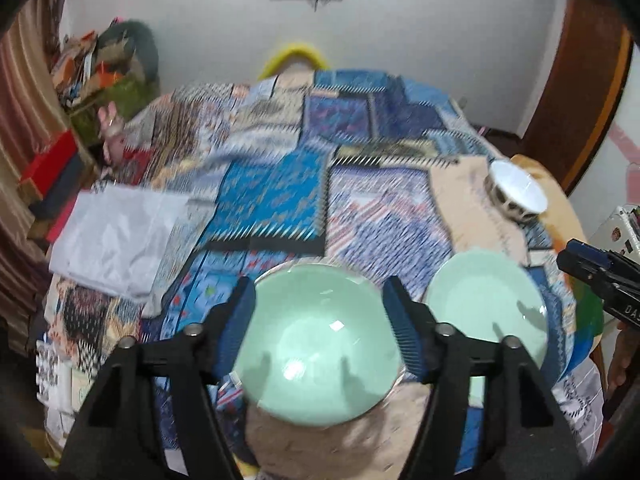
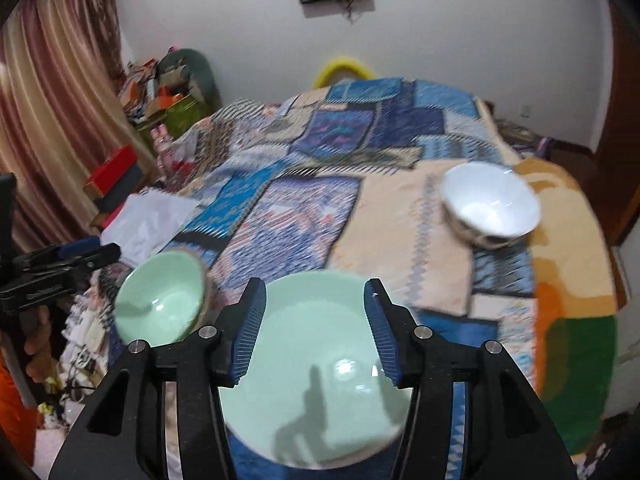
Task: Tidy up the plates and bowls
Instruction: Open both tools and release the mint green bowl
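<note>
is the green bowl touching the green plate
Apart. The right wrist view shows patterned cloth between the green bowl and the green plate.

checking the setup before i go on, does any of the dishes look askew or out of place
The white bowl at the far right of the patchwork quilt sits tilted, its opening tipped toward the cameras. The green bowl and green plate lie side by side on the quilt, unbroken, nothing spilled.
</note>
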A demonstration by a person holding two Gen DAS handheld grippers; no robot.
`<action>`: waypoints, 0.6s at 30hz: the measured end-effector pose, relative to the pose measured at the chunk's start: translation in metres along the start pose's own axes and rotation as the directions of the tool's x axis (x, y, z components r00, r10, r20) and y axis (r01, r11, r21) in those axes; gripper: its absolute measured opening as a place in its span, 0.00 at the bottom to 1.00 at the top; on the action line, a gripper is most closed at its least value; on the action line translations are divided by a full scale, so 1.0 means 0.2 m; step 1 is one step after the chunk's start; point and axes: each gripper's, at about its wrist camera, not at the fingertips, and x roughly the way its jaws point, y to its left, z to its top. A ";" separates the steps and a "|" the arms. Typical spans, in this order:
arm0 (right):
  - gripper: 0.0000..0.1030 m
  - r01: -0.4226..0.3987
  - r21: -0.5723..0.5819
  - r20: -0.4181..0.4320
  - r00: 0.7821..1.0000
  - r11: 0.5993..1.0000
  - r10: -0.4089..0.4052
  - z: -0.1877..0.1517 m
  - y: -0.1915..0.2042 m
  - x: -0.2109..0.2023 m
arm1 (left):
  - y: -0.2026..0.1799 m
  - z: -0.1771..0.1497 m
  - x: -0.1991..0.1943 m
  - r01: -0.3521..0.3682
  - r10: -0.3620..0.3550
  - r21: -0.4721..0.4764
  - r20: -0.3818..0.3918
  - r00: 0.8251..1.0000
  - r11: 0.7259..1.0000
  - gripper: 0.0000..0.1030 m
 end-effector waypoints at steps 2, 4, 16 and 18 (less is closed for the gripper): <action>0.50 0.023 0.010 0.020 1.000 1.000 -0.023 0.02 -0.06 -0.04 | -0.08 0.05 -0.01 0.014 -0.015 0.030 0.023 1.000 0.999 0.71; 0.55 0.043 0.029 0.044 0.998 0.999 -0.045 0.04 -0.13 -0.09 | -0.15 0.09 -0.01 0.019 -0.021 0.052 0.041 0.999 0.998 0.76; 0.61 0.170 0.088 0.075 0.981 0.981 -0.177 0.12 -0.45 -0.14 | -0.57 0.32 0.19 0.129 -0.133 0.113 0.034 0.990 0.985 0.86; 0.61 0.194 0.108 0.067 0.977 0.975 -0.202 0.12 -0.52 -0.12 | -0.64 0.35 0.24 0.139 -0.145 0.132 0.036 0.989 0.981 0.86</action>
